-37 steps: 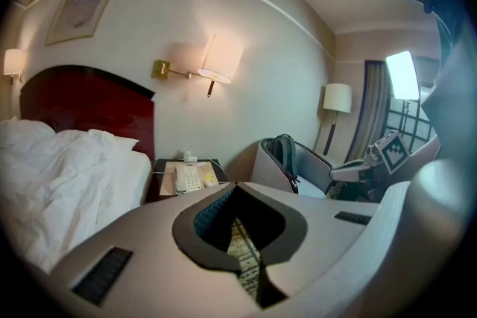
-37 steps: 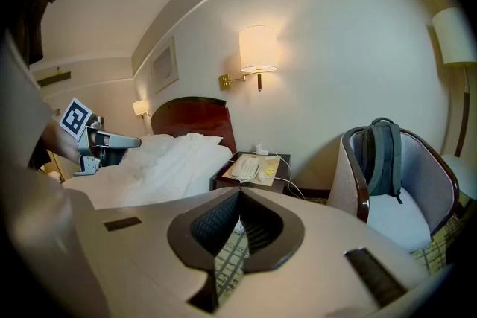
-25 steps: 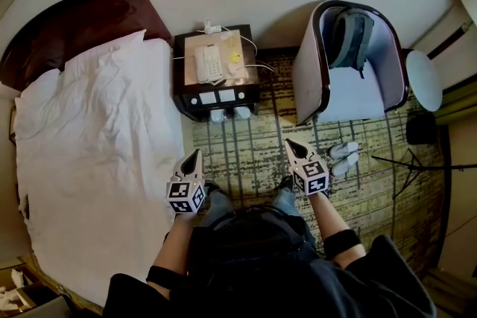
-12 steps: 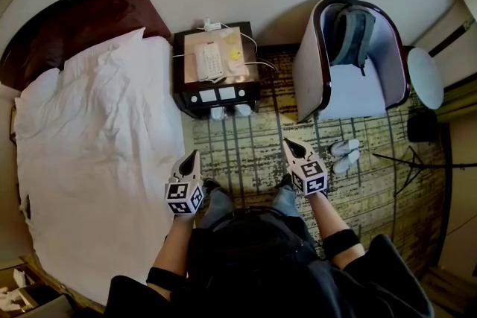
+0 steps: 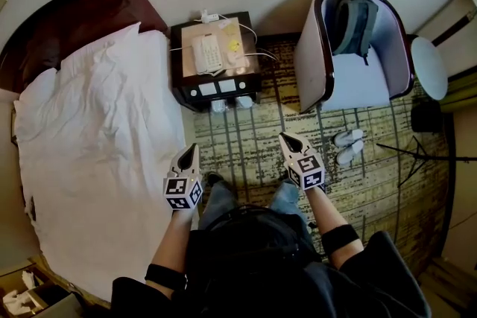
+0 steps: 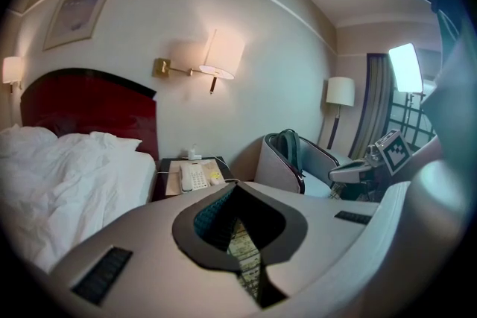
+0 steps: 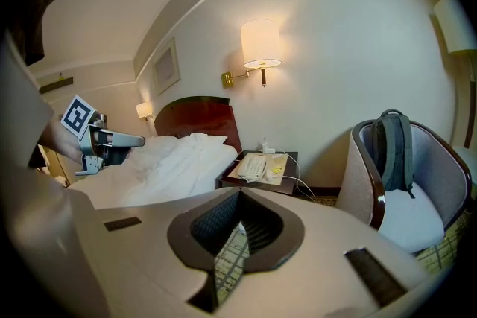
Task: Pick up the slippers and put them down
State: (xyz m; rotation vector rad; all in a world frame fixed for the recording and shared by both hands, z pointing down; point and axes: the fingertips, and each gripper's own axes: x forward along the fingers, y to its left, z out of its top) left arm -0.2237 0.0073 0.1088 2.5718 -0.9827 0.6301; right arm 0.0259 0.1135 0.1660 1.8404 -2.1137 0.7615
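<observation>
Left gripper point(image 5: 189, 151) and right gripper point(image 5: 286, 138): jaws closed, nothing held.
Slippers point(image 5: 347, 146) lie paired just before the armchair point(image 5: 311, 56); right gripper hangs nearer that armchair than left, neither touching slippers.

We wear a dark top point(image 5: 253, 257) and, it seems, blue jeans point(image 5: 288, 197). Our left gripper point(image 5: 189, 150) and right gripper point(image 5: 286, 138) are pale grey wedges bearing black-and-white marker cubes point(image 5: 183, 192).

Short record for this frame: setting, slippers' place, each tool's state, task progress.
setting: hotel room; bed at left, nightstand beside it, armchair at right
slippers: white pair on the carpet in front of the armchair, untouched
left tool: shut, empty
right tool: shut, empty, short of the slippers
progress: pick-up not yet begun
</observation>
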